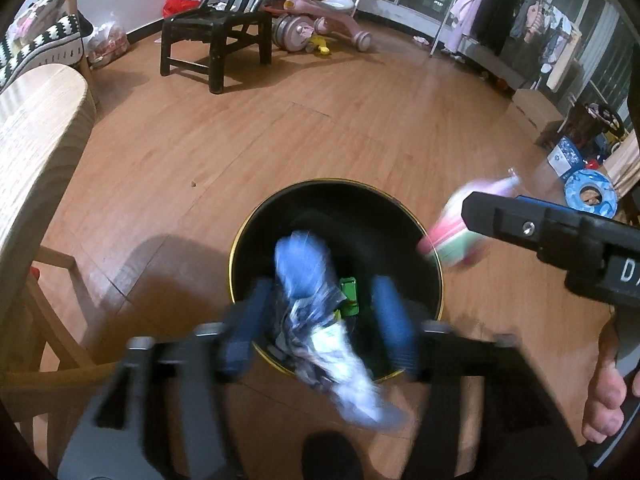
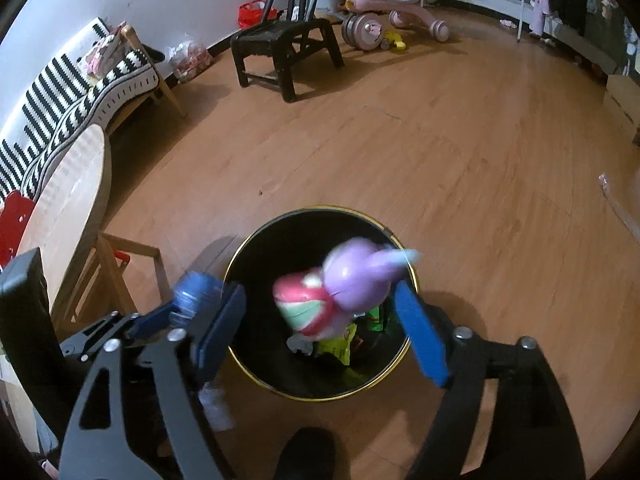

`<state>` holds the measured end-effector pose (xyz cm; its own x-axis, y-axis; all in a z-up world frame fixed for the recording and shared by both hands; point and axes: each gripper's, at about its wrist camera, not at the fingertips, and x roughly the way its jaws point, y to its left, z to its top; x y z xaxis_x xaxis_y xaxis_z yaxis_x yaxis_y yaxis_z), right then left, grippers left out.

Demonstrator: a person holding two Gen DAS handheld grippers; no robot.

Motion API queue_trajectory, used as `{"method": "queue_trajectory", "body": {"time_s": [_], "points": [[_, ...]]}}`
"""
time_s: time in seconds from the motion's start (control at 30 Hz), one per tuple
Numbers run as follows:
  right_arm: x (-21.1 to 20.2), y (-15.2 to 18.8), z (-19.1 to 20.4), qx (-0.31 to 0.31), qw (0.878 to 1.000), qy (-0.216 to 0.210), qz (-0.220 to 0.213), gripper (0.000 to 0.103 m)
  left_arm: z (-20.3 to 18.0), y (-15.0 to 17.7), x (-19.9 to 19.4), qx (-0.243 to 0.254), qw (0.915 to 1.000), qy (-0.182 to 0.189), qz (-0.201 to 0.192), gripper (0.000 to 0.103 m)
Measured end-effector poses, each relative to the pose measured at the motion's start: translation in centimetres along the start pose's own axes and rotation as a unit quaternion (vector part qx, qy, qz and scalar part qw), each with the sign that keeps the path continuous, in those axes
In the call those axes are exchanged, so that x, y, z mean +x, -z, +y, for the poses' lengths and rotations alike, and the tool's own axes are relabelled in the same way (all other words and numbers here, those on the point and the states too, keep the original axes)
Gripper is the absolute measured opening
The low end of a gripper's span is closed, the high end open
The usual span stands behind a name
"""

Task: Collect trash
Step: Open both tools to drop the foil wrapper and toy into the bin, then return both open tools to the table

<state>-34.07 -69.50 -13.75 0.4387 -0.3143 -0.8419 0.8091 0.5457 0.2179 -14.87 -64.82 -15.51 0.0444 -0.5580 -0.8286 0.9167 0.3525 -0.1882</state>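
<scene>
Above the black bin (image 1: 256, 216), both grippers stand released: left gripper (image 1: 320, 320) over blue-white wrapper (image 1: 304, 272), right gripper (image 2: 328, 316) over pink-purple packet (image 2: 340, 288) toward 12 o'clock; both look light, crinkly, best pinched mid-body.

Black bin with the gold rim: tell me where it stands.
The black bin stands on the wooden floor, low centre in both wrist views, right of the round wooden table, under both grippers.
</scene>
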Motion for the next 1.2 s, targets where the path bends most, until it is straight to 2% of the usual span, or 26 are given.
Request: {"method": "queue_trajectory", "body": {"time_s": [0.43,0.57,0.6,0.67,0.77,0.87,1.03,1.2], "points": [[-0.6,0.1,0.2,0.001,1.0,0.003,-0.01,0.076,0.0,0.2,-0.3,-0.005,1.0,0.002,-0.006,0.073],[-1.7,-0.3,0.8,-0.001,1.0,0.003,-0.023,0.077,-0.1,0.1,-2.1,0.0,0.9998,0.002,-0.018,0.081],[-2.5,-0.7,1.3,-0.002,0.999,0.0,-0.033,0.081,-0.1,0.0,-2.8,0.003,0.9997,0.003,-0.023,0.083],[-4.2,-1.0,2.6,-0.006,0.998,-0.007,-0.054,0.082,0.1,-0.2,-5.2,0.009,0.9991,-0.002,-0.041,0.091],[-7.0,-1.5,5.0,-0.024,0.996,-0.029,-0.083,0.088,1.1,-0.1,-8.8,0.013,0.9976,-0.012,-0.067,0.093],[-9.6,-1.7,8.5,-0.05,0.991,-0.06,-0.106,0.089,3.3,0.4,-13.3,0.007,0.9947,-0.039,-0.095,0.094],[-11.6,-1.1,15.5,-0.102,0.983,-0.1,-0.118,0.089,10.1,3.4,-20.4,-0.032,0.9868,-0.101,-0.122,0.094],[-11.6,0.2,24.1,-0.154,0.971,-0.149,-0.103,0.089,17.7,7.6,-27.2,-0.087,0.9731,-0.164,-0.136,0.094]]}}
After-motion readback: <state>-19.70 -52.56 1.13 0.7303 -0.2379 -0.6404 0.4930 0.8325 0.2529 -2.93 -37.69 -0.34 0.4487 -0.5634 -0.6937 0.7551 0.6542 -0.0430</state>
